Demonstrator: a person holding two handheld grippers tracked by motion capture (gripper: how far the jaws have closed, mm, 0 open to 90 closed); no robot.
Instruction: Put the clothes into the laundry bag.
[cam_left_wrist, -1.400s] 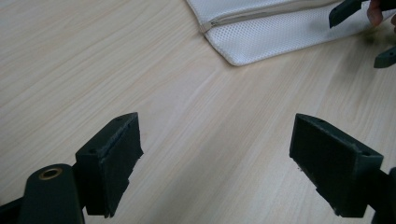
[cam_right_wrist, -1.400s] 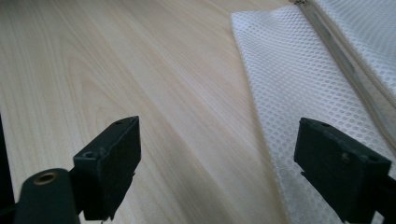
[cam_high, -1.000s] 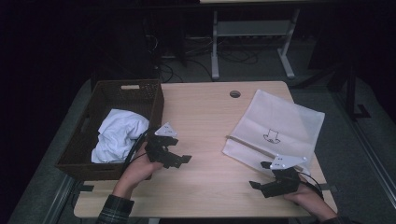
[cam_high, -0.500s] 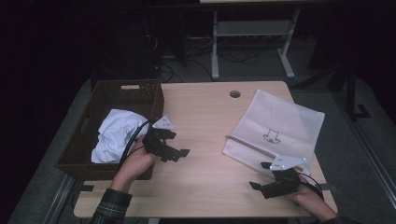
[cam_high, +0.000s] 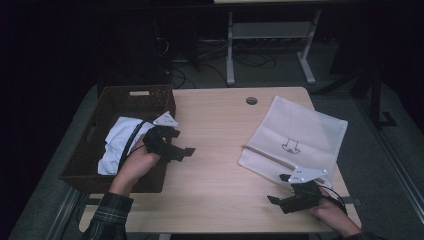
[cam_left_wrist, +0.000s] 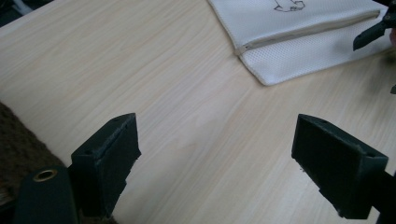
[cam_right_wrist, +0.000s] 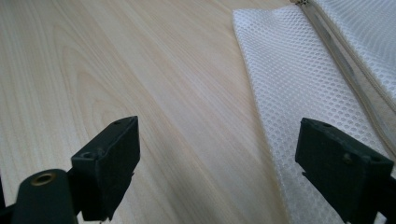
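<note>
A white mesh laundry bag with a zipper and a small printed figure lies flat on the right half of the wooden table. White cloth lies bunched in a dark woven basket at the table's left. My left gripper hovers open above the table beside the basket's right wall, nothing between its fingers; the bag lies beyond it. My right gripper stays open near the front edge, just short of the bag's near corner, fingers empty.
A round cable hole sits at the table's far edge. Behind the table stand a white metal frame and loose cables on a dark floor. Bare wood lies between the basket and the bag.
My left gripper has risen and drawn back toward the basket, still open. The right gripper and the bag have stayed where they were.
</note>
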